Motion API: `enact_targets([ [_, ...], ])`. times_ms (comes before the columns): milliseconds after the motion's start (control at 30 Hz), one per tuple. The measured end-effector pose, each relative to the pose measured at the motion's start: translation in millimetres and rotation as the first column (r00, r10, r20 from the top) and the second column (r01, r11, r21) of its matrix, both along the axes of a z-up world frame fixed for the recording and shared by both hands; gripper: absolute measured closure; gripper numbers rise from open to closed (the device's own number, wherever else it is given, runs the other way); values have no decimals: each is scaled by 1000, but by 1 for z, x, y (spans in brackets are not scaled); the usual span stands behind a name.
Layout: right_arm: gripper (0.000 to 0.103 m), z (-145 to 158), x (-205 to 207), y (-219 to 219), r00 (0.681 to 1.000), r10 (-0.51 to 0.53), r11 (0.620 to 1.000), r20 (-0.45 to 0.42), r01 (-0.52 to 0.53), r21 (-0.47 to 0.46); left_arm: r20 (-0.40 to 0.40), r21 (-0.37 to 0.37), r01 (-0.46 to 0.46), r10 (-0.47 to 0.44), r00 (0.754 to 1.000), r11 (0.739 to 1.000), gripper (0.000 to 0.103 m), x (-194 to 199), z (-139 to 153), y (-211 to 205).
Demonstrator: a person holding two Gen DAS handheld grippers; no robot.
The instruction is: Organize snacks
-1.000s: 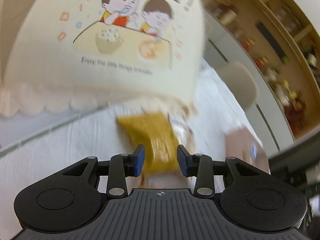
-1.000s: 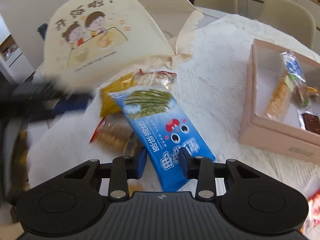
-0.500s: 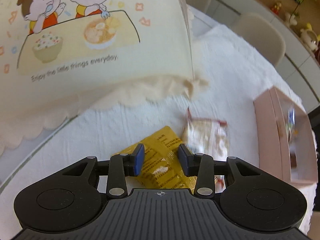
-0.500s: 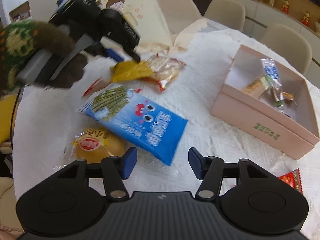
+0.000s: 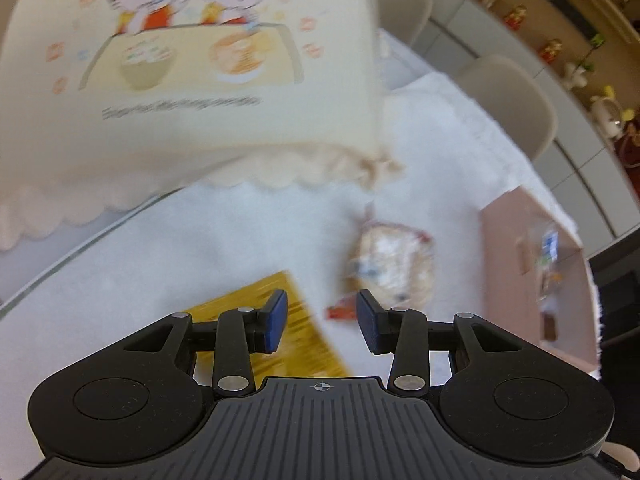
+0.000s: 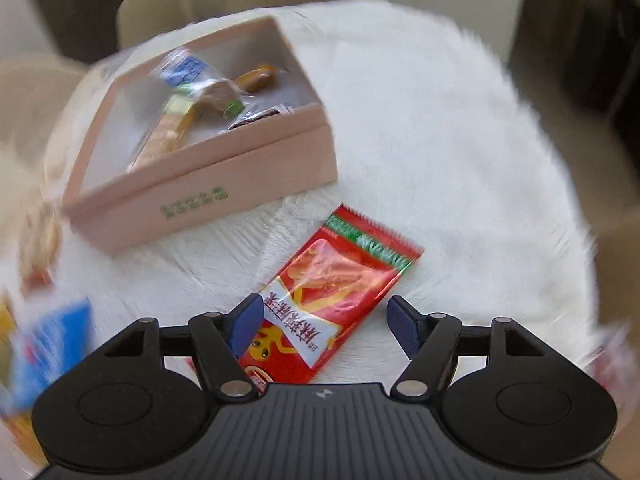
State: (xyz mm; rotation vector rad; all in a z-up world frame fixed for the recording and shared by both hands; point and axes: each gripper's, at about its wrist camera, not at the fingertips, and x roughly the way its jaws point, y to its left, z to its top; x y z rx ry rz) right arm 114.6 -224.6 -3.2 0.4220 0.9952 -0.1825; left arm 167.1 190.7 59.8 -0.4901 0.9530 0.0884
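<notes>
White fluffy cloth (image 6: 420,128) covers the table; a pink box (image 6: 208,188) already holds several wrapped snacks, so loose packets likely go there. Right gripper (image 6: 324,326), jaws just widened and empty, hovers over a glossy red packet (image 6: 340,280) near the box — probably its target; left gripper (image 5: 322,322) hangs part-open over a yellow packet (image 5: 296,332), gripping nothing.

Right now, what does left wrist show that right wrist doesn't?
Left wrist only: the cartoon-printed food cover, a yellow packet under the open left gripper, and a clear-wrapped snack beyond it.

Right wrist only: a red packet lying between the jaws of the right gripper, which have just been opening and do not press on it, plus a blue packet at the left edge.

Both: the pink box holding snacks, on the white tablecloth.
</notes>
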Motion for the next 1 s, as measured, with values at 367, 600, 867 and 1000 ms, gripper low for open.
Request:
enact_targets([
  [367,56,8,-19,77,889,457,875,27,-444,-193,-48,120,93,-87,995,988,60,82,-25,-56],
  [600,54,0,-43,66,822,568,801,35,-544,-249,-122,187,400,-383,916,897,43,75,-27,-110],
  [867,46,-2,-49,60,780,626,758,24,-600,-256,-203,210,560,-525,827,801,28,37,-29,-163],
  [1000,47,-2,-48,55,768,640,746,20,-616,-253,-201,251,538,-501,842,804,24,11,-30,-177],
])
